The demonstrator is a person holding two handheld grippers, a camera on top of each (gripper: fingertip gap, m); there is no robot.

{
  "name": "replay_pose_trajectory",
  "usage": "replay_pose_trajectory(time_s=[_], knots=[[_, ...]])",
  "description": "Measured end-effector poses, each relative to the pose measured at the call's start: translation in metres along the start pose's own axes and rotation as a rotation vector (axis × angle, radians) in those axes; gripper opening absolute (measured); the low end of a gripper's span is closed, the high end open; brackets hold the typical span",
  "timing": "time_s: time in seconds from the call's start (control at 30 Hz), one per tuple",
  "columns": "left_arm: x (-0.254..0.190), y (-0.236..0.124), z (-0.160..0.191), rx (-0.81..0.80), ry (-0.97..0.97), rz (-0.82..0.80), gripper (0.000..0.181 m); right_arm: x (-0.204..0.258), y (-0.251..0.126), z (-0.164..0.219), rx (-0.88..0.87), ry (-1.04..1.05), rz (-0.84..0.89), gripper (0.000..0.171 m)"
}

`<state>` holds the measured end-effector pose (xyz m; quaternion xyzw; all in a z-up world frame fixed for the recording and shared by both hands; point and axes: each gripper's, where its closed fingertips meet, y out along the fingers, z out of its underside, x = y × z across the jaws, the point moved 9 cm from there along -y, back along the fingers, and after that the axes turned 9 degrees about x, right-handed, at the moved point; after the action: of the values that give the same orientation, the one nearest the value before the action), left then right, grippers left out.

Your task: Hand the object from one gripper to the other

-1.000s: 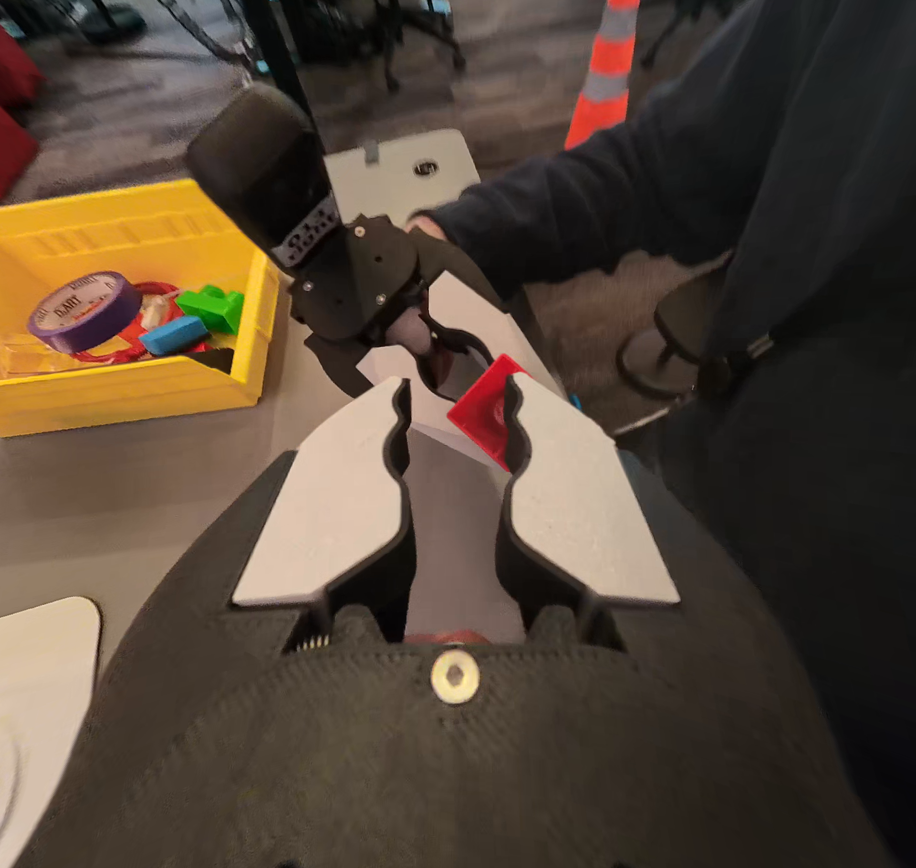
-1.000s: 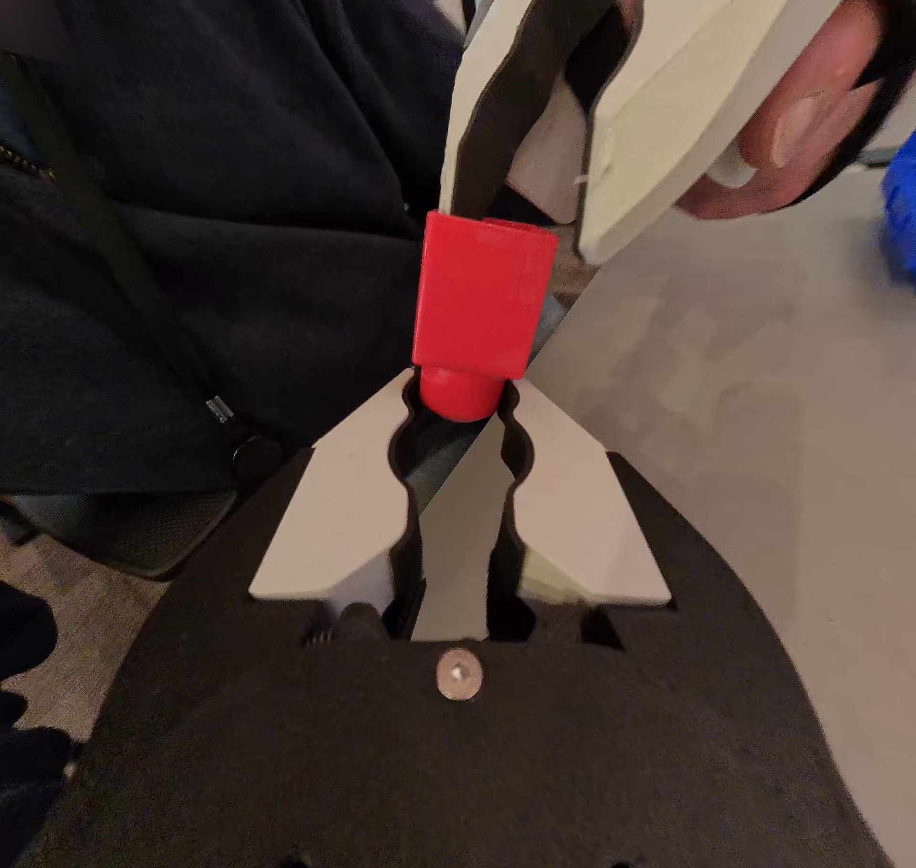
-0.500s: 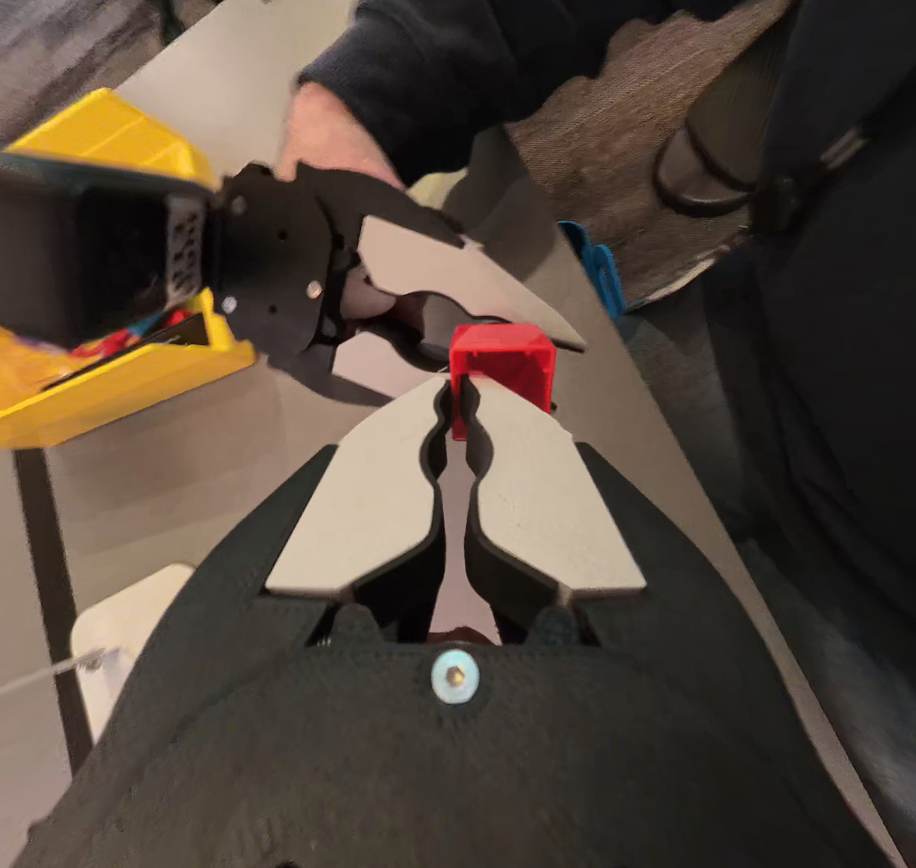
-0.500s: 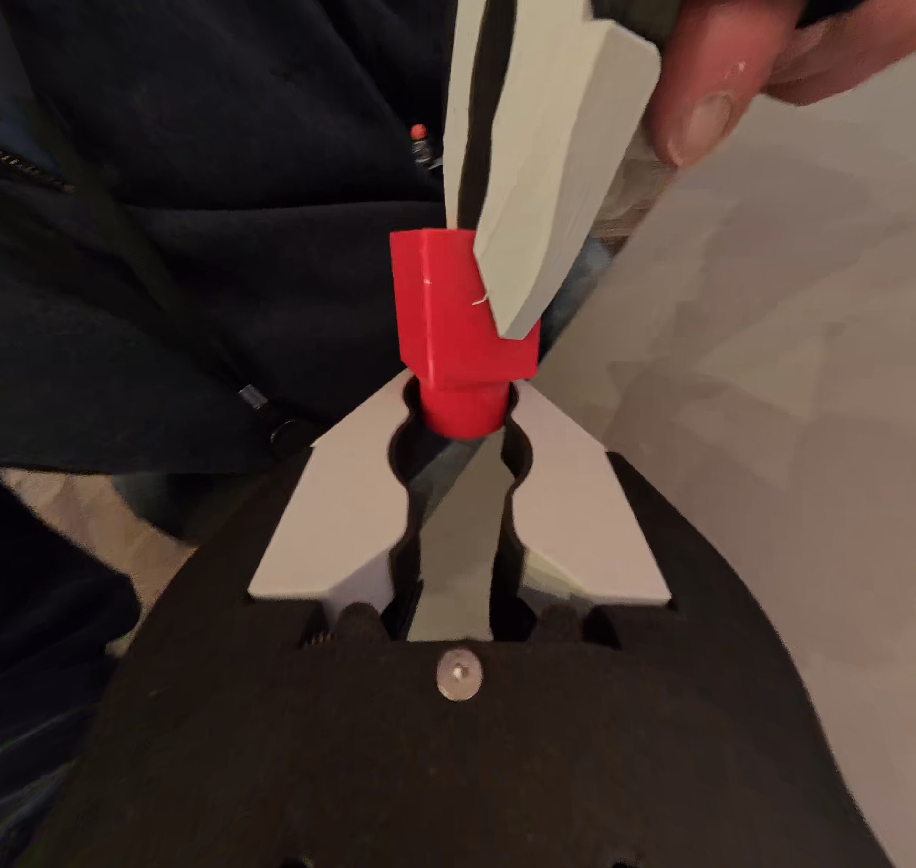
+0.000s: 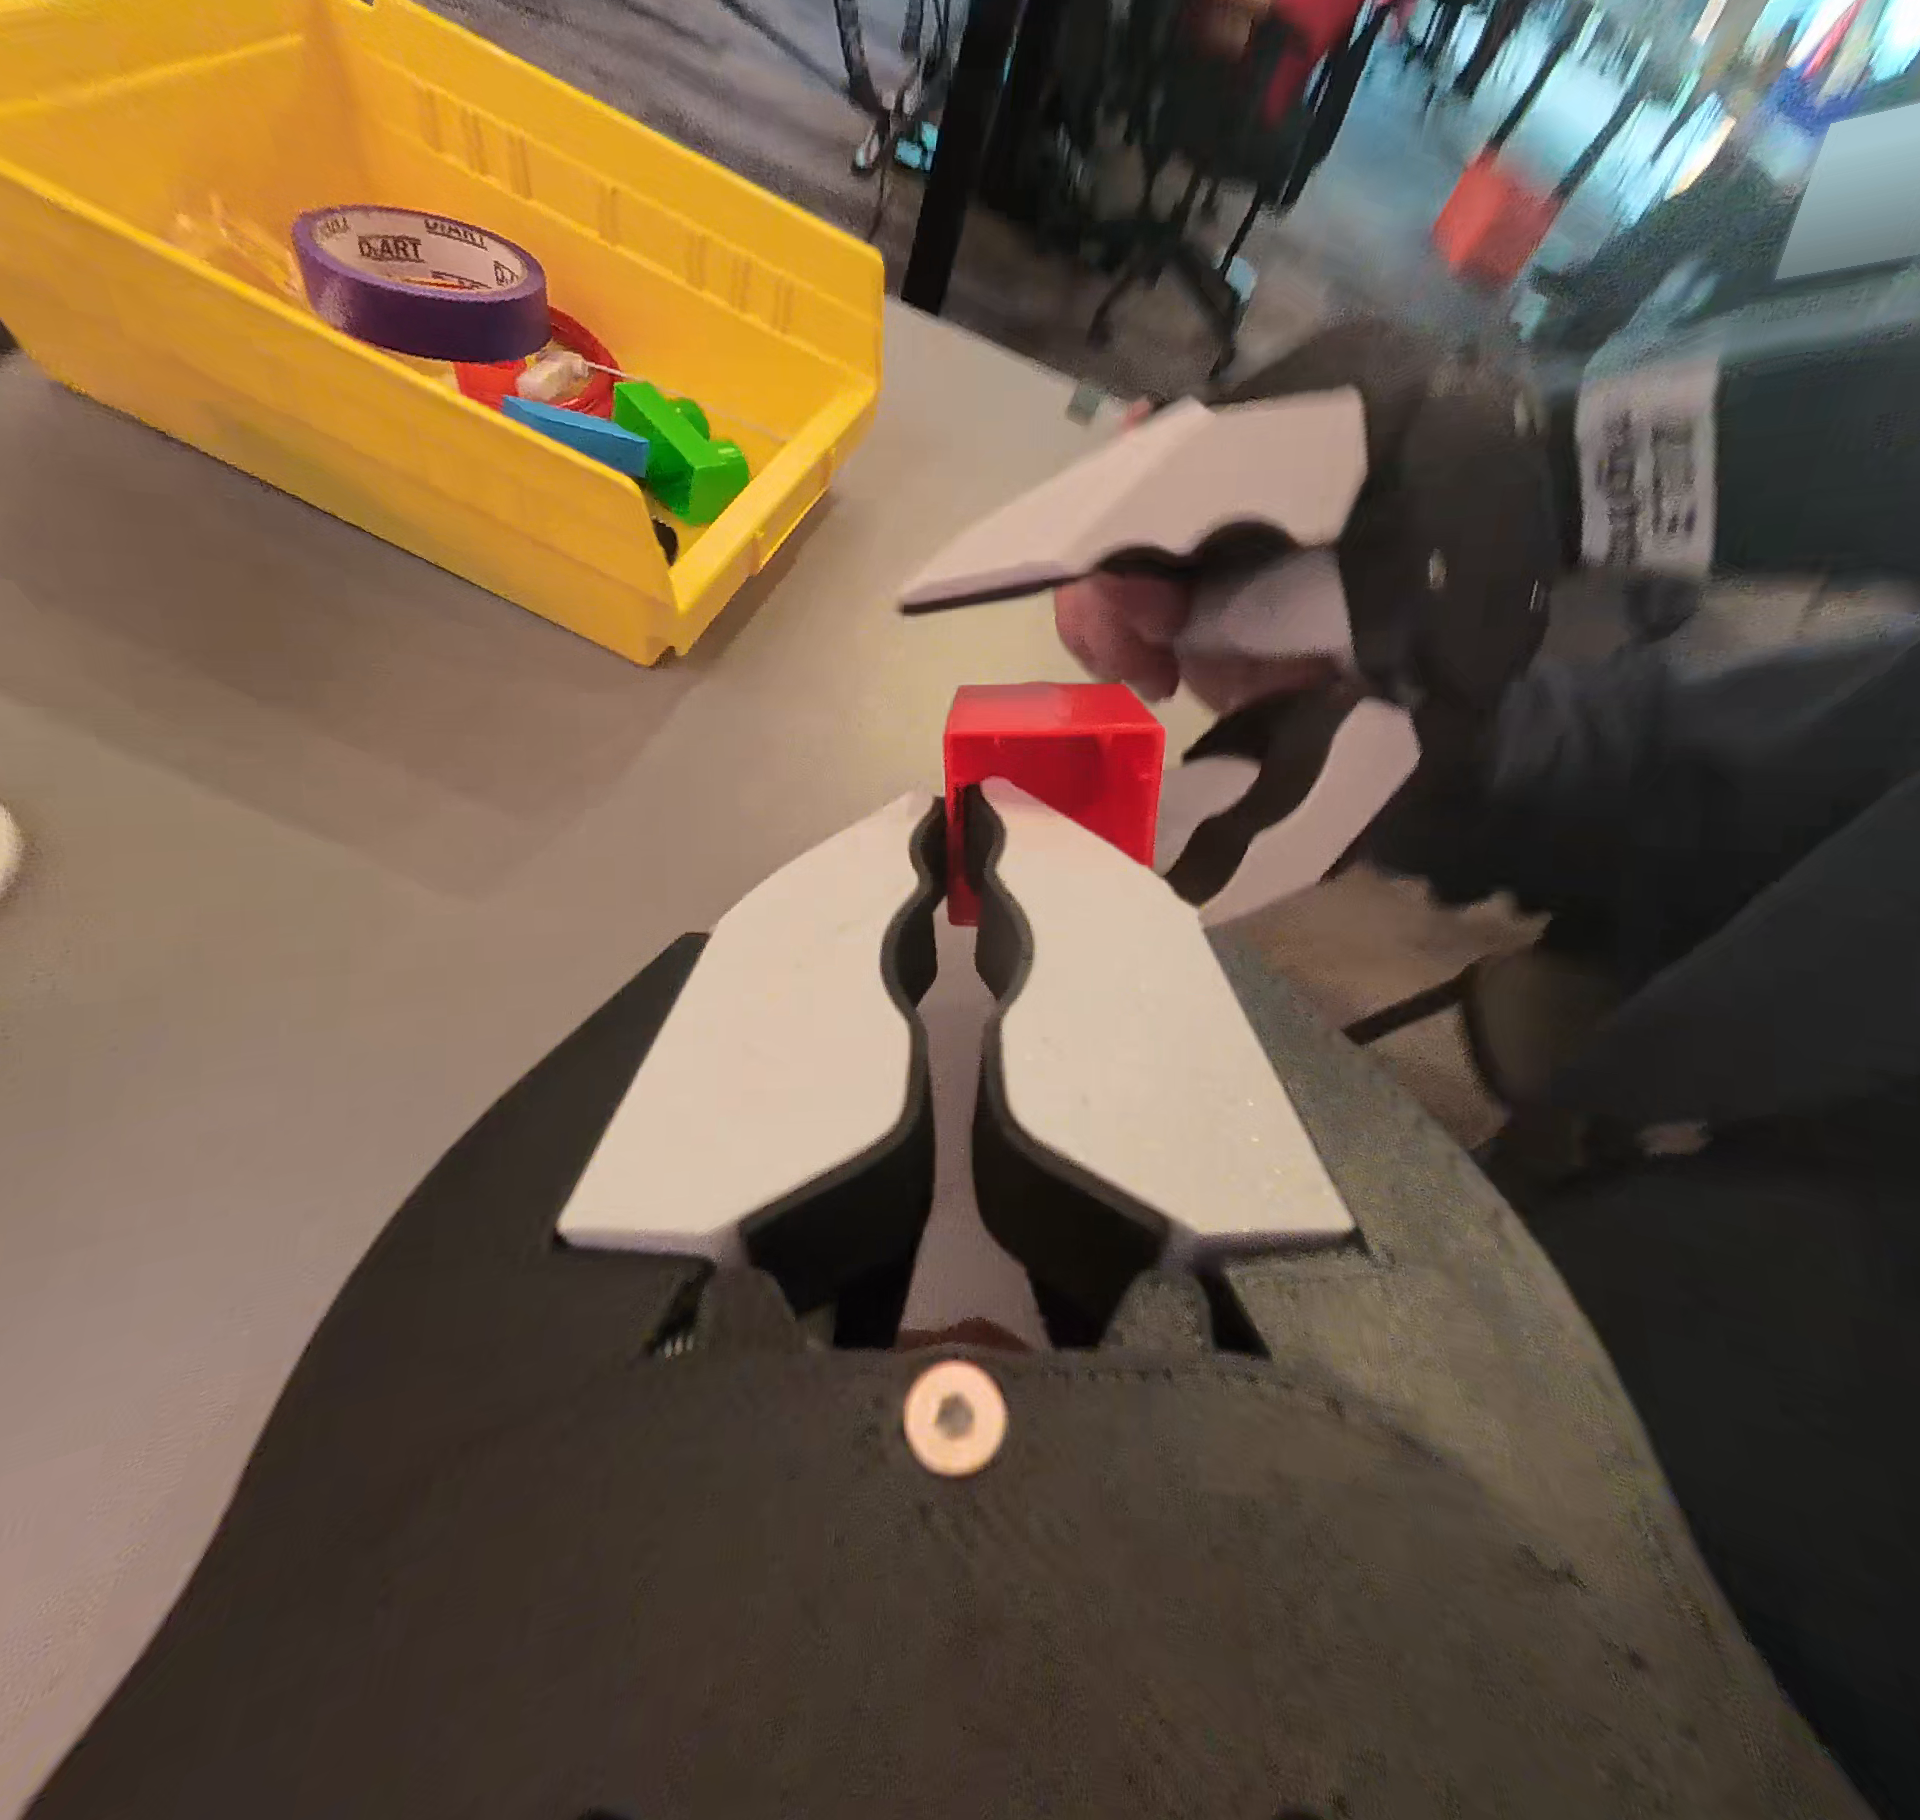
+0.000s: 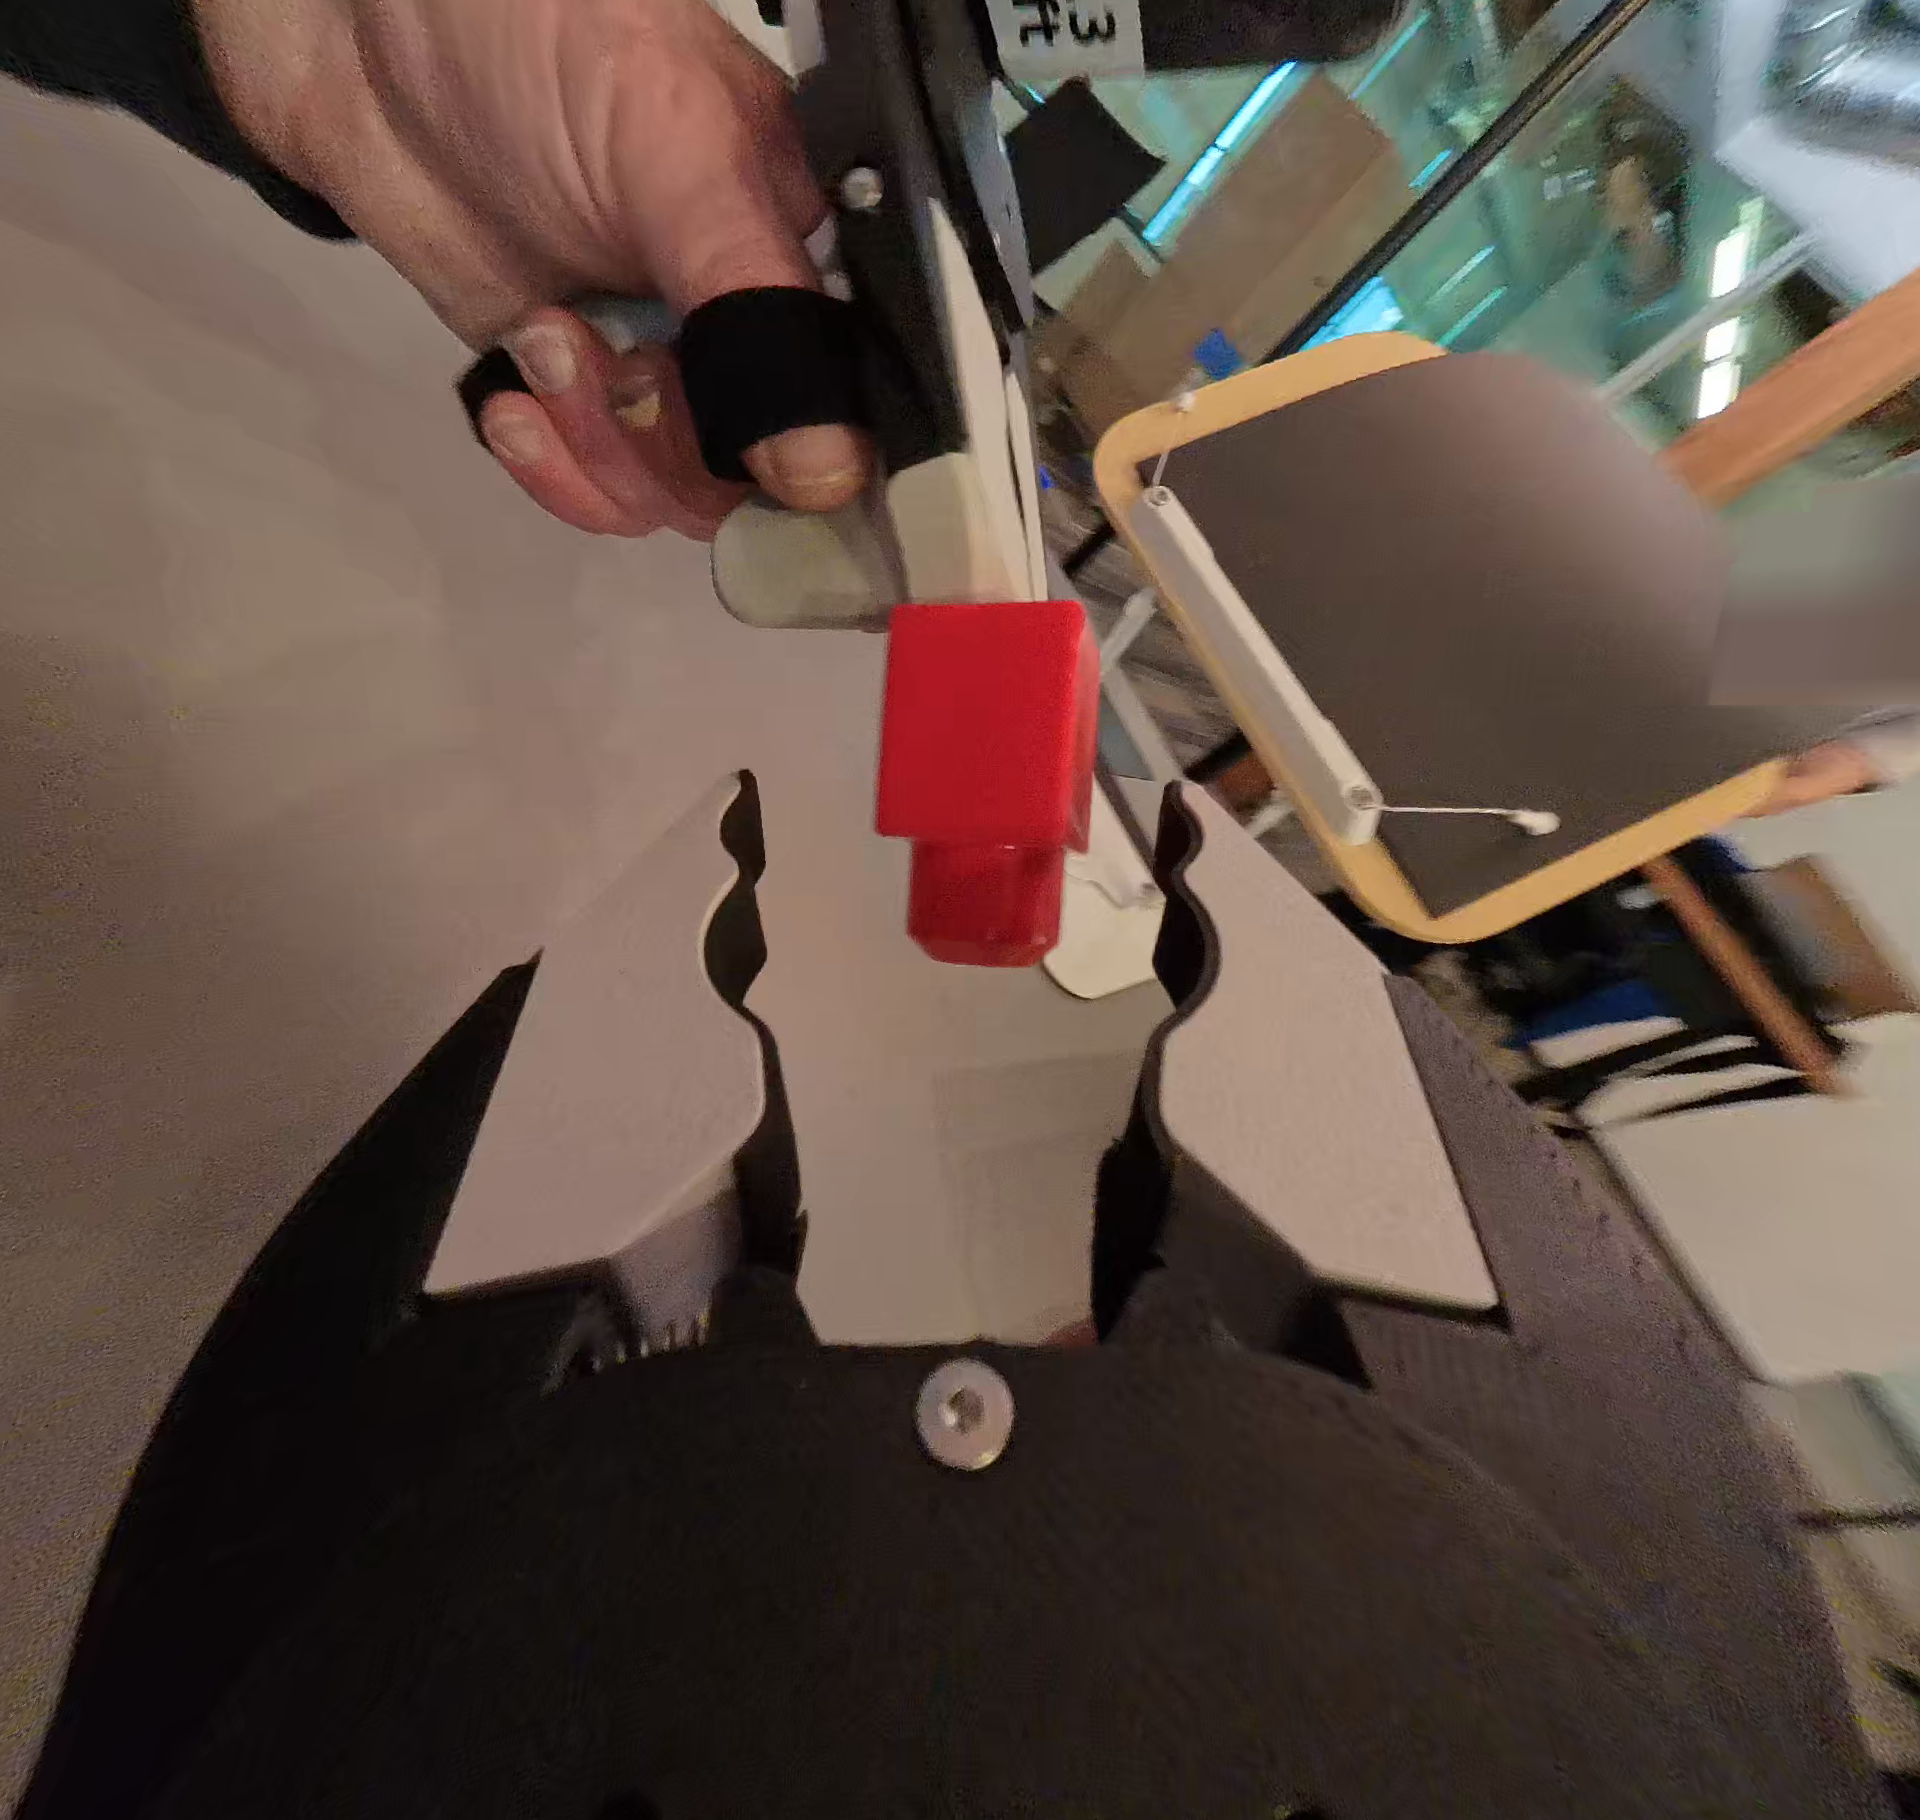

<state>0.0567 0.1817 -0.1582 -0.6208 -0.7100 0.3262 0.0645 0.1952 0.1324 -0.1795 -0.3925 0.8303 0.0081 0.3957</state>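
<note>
**Red block held by the left hand-held gripper, right one spread wide**

In the left wrist view, a yellow bin (image 5: 727,565) sits on the grey desk (image 5: 260,835) at the far left. Inside it lie a roll of purple tape (image 5: 416,279), a blue piece (image 5: 575,432) and a green piece (image 5: 681,456), the last two touching near the bin's front corner.

Toward the middle, the left hand-held gripper (image 5: 964,814) has its jaws drawn nearly together, pinching one thin wall of the red block (image 5: 1060,752). The block sits at the fingertips, raised above the desk near its edge, with its open side facing the camera.

Farther right, the right hand-held gripper (image 5: 1049,731) stands just beside the block with its jaws spread wide, one above and one below, touching nothing. A hand (image 5: 1132,627) in a dark sleeve holds it.

In the right wrist view, a hand (image 6: 582,212) at upper left grips the left tool, whose closed tips meet the top of the red block (image 6: 977,721). The block's round peg points down toward the camera, between the wide-open fingers (image 6: 644,1022) and clear of both.
</note>
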Motion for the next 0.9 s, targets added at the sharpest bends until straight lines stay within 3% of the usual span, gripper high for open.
replay_pose_trajectory(time_s=[0.1,0.23,0.3,0.47,0.7,0.9], knots=[[0.008,0.003,0.009,-0.083,-0.158,0.044,0.001,0.014,0.009,-0.001,0.110,-0.136,0.166,0.071],[0.010,0.012,0.022,-0.135,-0.293,0.077,0.002,0.019,0.020,0.001,0.233,-0.199,0.294,0.052],[0.010,0.015,0.027,-0.157,-0.346,0.100,0.002,0.019,0.021,0.000,0.235,-0.221,0.312,0.040],[0.011,0.016,0.034,-0.197,-0.394,0.111,0.002,0.018,0.023,0.001,0.234,-0.214,0.248,0.039],[0.004,0.001,0.030,-0.212,-0.053,-0.099,0.019,0.008,0.025,0.011,0.169,0.008,-0.113,0.039],[-0.016,-0.007,0.024,-0.046,0.543,-0.437,0.037,0.002,0.027,0.016,0.089,0.216,-0.653,0.038]])
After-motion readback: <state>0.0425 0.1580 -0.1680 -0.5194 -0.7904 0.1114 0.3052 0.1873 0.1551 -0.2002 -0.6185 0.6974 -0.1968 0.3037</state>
